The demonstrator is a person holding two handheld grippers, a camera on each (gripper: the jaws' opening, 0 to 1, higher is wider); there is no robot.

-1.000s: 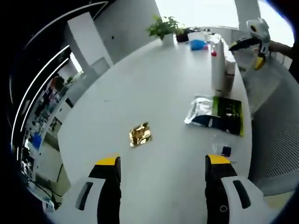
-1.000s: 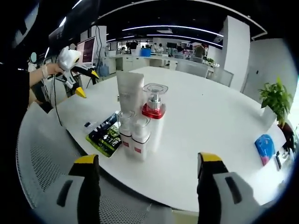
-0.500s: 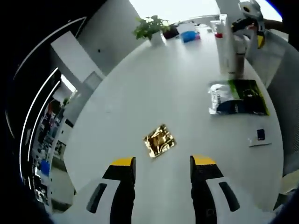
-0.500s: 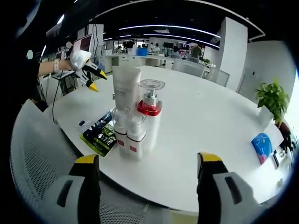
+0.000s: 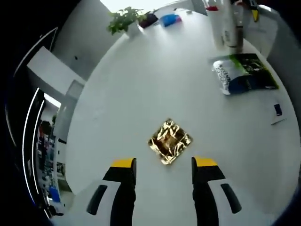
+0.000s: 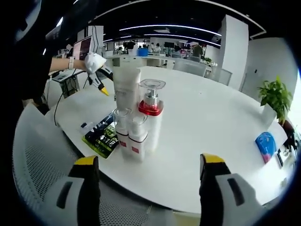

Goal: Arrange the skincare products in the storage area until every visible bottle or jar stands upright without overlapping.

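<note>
Bottles [image 6: 136, 123] stand upright beyond the wide-apart, empty right tongs [image 6: 146, 165]; left tongs [image 5: 159, 165], narrowly apart, flank a gold sachet [image 5: 170, 141].

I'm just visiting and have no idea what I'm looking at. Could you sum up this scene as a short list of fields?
surface: round white table
upright group: white squeeze tube, red-collared clear-capped pump bottle, two small white clear-capped bottles, standing close together
lying flat: crinkled gold foil sachet; green-and-black pouch
left gripper: fingers open, just short of the gold sachet
right gripper: fingers open, empty, facing the bottles
background: potted green plant
</note>
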